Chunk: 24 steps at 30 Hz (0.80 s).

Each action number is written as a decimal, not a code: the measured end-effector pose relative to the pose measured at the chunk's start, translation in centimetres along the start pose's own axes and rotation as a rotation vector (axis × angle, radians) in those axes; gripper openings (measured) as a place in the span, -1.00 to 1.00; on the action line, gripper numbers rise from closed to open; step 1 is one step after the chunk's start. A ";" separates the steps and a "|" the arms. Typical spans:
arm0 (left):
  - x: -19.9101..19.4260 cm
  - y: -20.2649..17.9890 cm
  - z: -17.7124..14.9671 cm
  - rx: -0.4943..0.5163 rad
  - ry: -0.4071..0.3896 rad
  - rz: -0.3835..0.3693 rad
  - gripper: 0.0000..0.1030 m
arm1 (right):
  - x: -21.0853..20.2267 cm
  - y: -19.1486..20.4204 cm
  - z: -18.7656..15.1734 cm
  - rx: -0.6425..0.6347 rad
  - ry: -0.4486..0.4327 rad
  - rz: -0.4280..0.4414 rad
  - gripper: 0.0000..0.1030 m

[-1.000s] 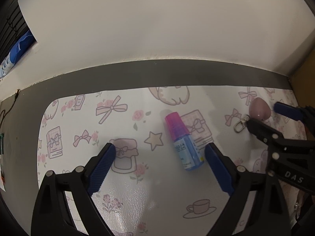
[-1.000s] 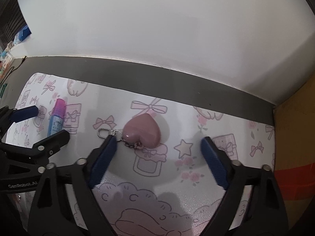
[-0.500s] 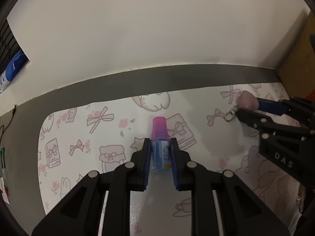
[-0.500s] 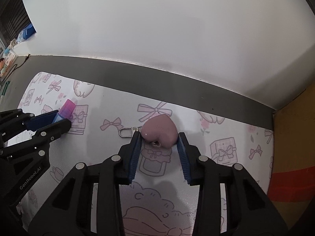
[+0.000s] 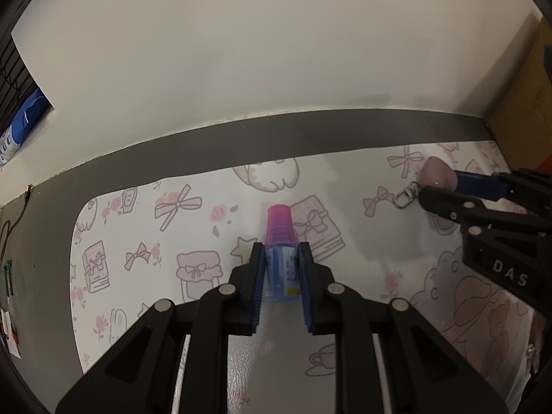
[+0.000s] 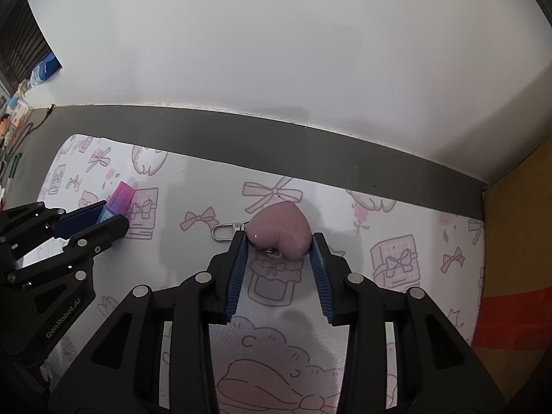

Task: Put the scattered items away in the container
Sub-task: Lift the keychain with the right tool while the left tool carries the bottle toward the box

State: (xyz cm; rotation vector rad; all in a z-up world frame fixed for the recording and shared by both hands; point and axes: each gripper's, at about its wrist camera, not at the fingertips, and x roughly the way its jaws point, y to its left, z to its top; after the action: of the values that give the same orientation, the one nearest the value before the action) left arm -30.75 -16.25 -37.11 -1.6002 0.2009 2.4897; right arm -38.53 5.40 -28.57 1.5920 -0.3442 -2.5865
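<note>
My left gripper point(image 5: 281, 253) is shut on a small blue bottle point(image 5: 282, 276) with a pink cap, at the middle of the patterned mat point(image 5: 145, 234). The bottle also shows in the right wrist view point(image 6: 119, 200), between the left gripper's fingers. My right gripper point(image 6: 280, 241) is shut on a pink heart keychain point(image 6: 281, 233); its metal clasp point(image 6: 224, 232) sticks out to the left. The heart point(image 5: 437, 172) shows at the right of the left wrist view. No container is clearly in view.
A white wall and a grey strip of table run behind the mat. A brown cardboard surface point(image 6: 517, 241) with a red band stands at the right edge. Cables and small items point(image 5: 10, 269) lie off the mat at the far left.
Both grippers went from open to shut, the left on the bottle and the right on the heart keychain. Since half a second ago both hold their grip and have shifted only slightly.
</note>
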 end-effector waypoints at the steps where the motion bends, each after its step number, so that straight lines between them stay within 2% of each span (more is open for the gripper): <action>1: 0.0 0.0 0.0 0.000 0.001 0.002 -0.63 | -0.2 0.0 0.0 0.000 -0.002 -0.001 -0.26; 13: -2.3 0.7 0.3 -0.009 -0.030 0.022 -0.63 | -3.2 -1.0 0.1 0.029 -0.053 -0.003 -0.26; 17: -4.0 1.0 0.5 -0.009 -0.052 0.026 -0.63 | -4.3 1.3 0.6 0.027 -0.069 -0.004 -0.26; 18: -4.5 1.0 0.7 -0.010 -0.058 0.027 -0.63 | -4.6 2.1 -0.2 0.028 -0.071 -0.005 -0.26; 21: -5.9 0.8 0.8 -0.011 -0.073 0.028 -0.63 | -5.6 2.0 -0.6 0.026 -0.086 -0.006 -0.26; 23: -5.6 -3.7 3.1 -0.014 -0.086 0.032 -0.63 | -6.7 2.2 -0.7 0.027 -0.103 -0.008 -0.26; 24: -6.5 -3.5 3.0 -0.015 -0.095 0.032 -0.63 | -7.0 2.5 -0.7 0.024 -0.107 -0.010 -0.26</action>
State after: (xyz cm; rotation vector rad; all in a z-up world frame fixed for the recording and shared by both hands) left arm -29.97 -12.72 -30.07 -1.4918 0.1972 2.5896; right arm -34.85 4.23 -22.20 1.4692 -0.3771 -2.6914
